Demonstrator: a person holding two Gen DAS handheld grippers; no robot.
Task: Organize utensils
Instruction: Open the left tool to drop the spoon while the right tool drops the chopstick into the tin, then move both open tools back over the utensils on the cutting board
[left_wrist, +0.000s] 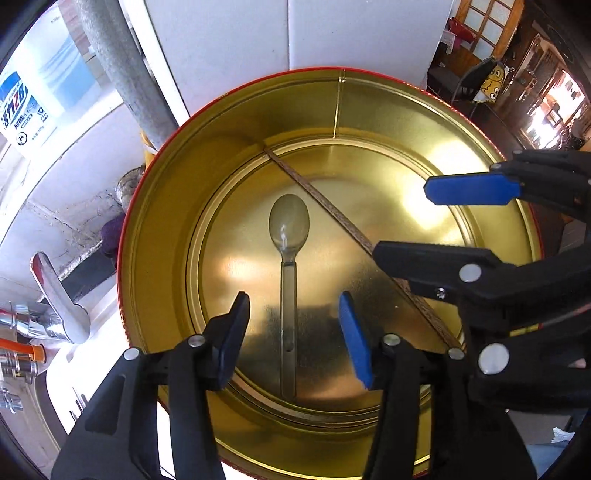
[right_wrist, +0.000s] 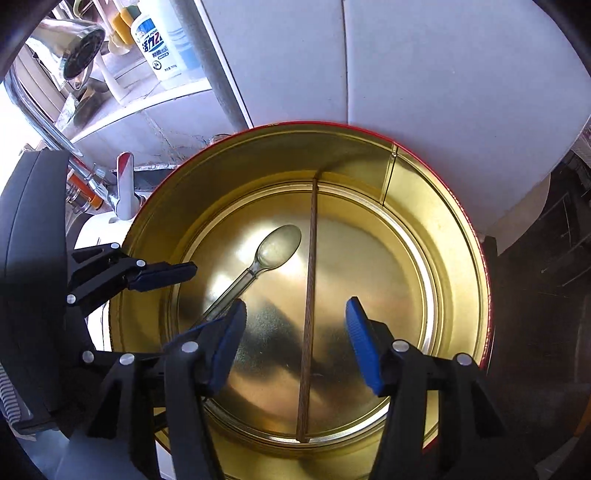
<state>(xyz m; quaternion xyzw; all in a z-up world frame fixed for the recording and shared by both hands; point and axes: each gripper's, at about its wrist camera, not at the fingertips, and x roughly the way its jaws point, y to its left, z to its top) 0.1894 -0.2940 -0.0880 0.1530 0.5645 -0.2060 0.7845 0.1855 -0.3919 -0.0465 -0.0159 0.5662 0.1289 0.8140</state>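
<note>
A round gold tin (left_wrist: 166, 229) with a red outer rim (right_wrist: 147, 236) has a thin cardboard divider (left_wrist: 332, 214) across it, also seen in the right wrist view (right_wrist: 310, 314). A clear plastic spoon (left_wrist: 289, 258) lies flat in the left compartment, bowl pointing away; it also shows in the right wrist view (right_wrist: 266, 258). My left gripper (left_wrist: 293, 339) is open above the spoon's handle, one finger on each side, holding nothing. My right gripper (right_wrist: 295, 343) is open and empty above the tin, straddling the divider; it appears in the left wrist view (left_wrist: 439, 221) at the right.
A white wall panel (right_wrist: 424, 74) stands behind the tin. A faucet with a red-tipped lever (left_wrist: 55, 295) and a sink area lie to the left. A detergent bottle (right_wrist: 162, 40) stands on a ledge at the back left. A grey pipe (left_wrist: 122, 70) rises behind the tin.
</note>
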